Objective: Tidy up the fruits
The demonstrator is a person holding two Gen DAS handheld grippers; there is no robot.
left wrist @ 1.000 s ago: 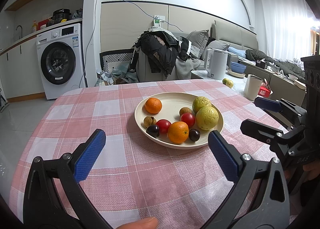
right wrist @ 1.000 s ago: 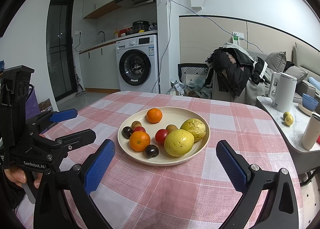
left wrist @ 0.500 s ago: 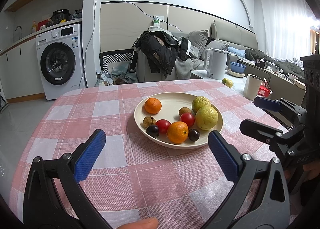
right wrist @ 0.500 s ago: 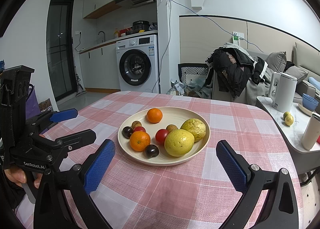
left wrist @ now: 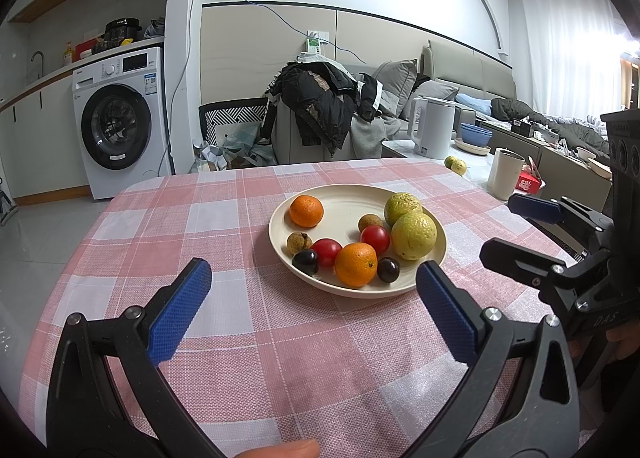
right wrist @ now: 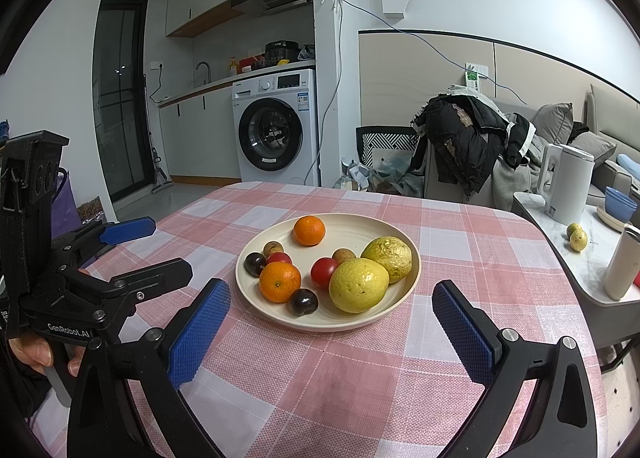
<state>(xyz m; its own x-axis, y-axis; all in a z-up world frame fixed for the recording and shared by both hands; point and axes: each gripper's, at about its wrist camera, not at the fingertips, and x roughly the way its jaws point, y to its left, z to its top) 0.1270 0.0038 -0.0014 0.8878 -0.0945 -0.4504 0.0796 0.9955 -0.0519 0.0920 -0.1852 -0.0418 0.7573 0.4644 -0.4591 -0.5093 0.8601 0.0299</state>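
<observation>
A cream plate [left wrist: 344, 198] [right wrist: 348, 220] sits on the pink checked tablecloth and holds several fruits: two oranges [left wrist: 355, 264] [right wrist: 280, 281], two yellow-green citrus fruits [left wrist: 413, 235] [right wrist: 358, 284], two red tomatoes [left wrist: 375, 239] [right wrist: 324, 272], two dark plums [left wrist: 388, 269] [right wrist: 304, 301] and two small brown longans [left wrist: 298, 242]. My left gripper [left wrist: 312, 298] is open and empty, just short of the plate's near rim. My right gripper [right wrist: 332, 322] is open and empty, also near the plate's front edge. Each gripper shows at the side of the other's view.
The table's right edge meets a marble counter [right wrist: 592, 262] with a white kettle [right wrist: 564, 184], a white cup [right wrist: 622, 262], blue bowls and two small green fruits [right wrist: 577, 236]. A chair draped with dark jackets [left wrist: 320, 106] stands behind the table. A washing machine [left wrist: 116, 122] is at back left.
</observation>
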